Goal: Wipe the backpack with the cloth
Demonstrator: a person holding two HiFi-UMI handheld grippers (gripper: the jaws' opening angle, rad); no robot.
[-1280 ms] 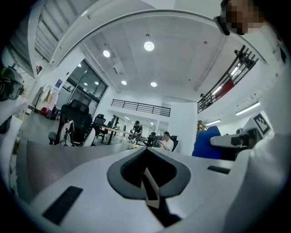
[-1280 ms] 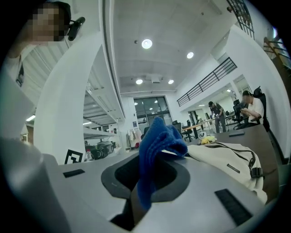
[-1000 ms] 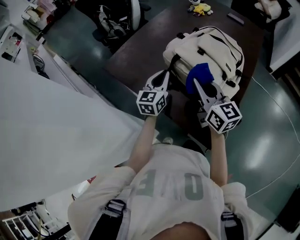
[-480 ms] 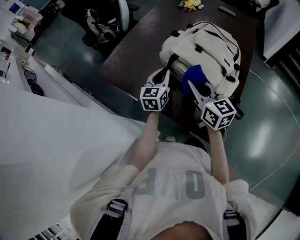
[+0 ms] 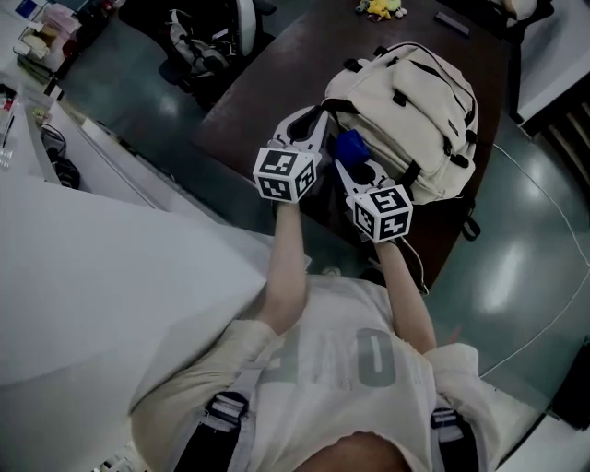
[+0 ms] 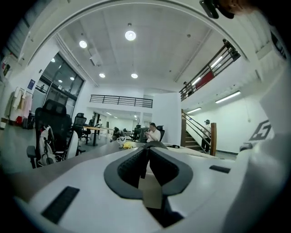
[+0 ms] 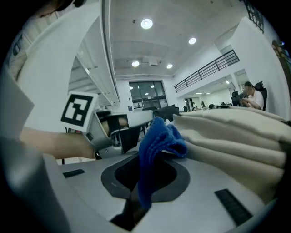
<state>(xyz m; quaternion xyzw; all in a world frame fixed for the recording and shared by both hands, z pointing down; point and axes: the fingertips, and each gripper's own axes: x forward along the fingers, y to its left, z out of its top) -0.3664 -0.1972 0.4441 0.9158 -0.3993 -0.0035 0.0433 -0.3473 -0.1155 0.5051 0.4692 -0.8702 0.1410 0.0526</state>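
Observation:
A cream backpack lies on a dark brown table. My right gripper is shut on a blue cloth, which presses on the backpack's near left corner. In the right gripper view the cloth bunches out of the shut jaws of my right gripper against the cream fabric. My left gripper sits just left of it at the backpack's edge. In the left gripper view the left gripper has its jaws together, with a beige strip between them.
A yellow toy and a dark flat object lie at the table's far end. An office chair stands beyond the table's left side. A white cable runs over the floor at right. A white surface fills the left.
Both grippers have shifted left along the backpack's near side. The blue cloth has slid from the middle of the near face to the near left corner.

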